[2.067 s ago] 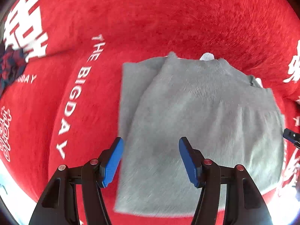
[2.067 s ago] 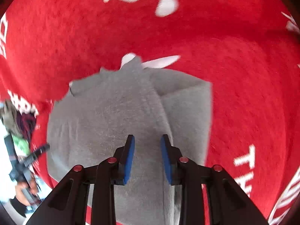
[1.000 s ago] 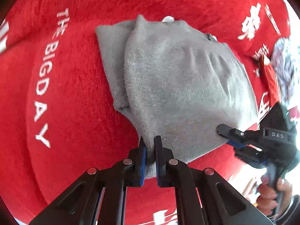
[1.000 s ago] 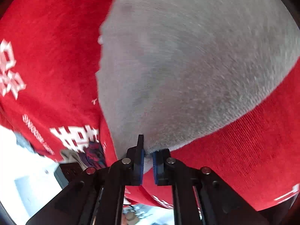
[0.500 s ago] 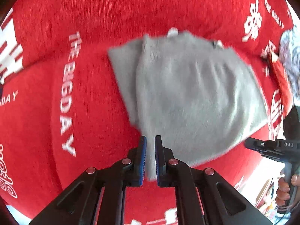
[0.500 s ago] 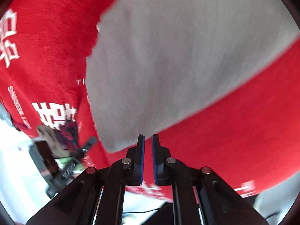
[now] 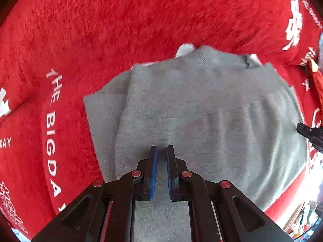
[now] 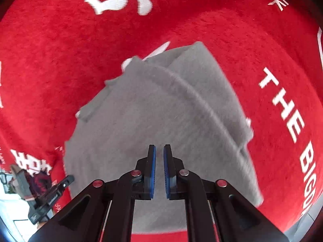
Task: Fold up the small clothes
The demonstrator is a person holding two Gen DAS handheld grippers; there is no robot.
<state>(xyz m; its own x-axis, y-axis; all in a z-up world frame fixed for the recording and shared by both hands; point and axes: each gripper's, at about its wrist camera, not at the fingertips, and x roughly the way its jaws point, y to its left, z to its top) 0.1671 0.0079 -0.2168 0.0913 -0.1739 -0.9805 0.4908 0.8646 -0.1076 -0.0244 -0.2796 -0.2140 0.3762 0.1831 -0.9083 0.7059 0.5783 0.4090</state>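
A grey knit garment point(image 7: 201, 111) lies flat on the red blanket, sides folded in, with a fold line across it. It also shows in the right wrist view point(image 8: 161, 109). My left gripper point(image 7: 160, 153) hovers over the garment's near part, its blue pads almost together with nothing between them. My right gripper point(image 8: 159, 151) is likewise nearly closed and empty above the garment. The right gripper's tip shows at the right edge of the left wrist view point(image 7: 310, 134); the left gripper shows at the lower left of the right wrist view point(image 8: 50, 193).
The red blanket point(image 7: 121, 20) with white lettering covers the whole surface. A dark patterned cloth point(image 8: 38, 179) lies near the blanket's edge at the lower left. A red item point(image 7: 317, 80) lies at the far right.
Both grippers gripped the garment's near edge, carried it forward over the garment, then let go. The garment now lies shorter with a new fold, and both grippers hover over it with narrow gaps.
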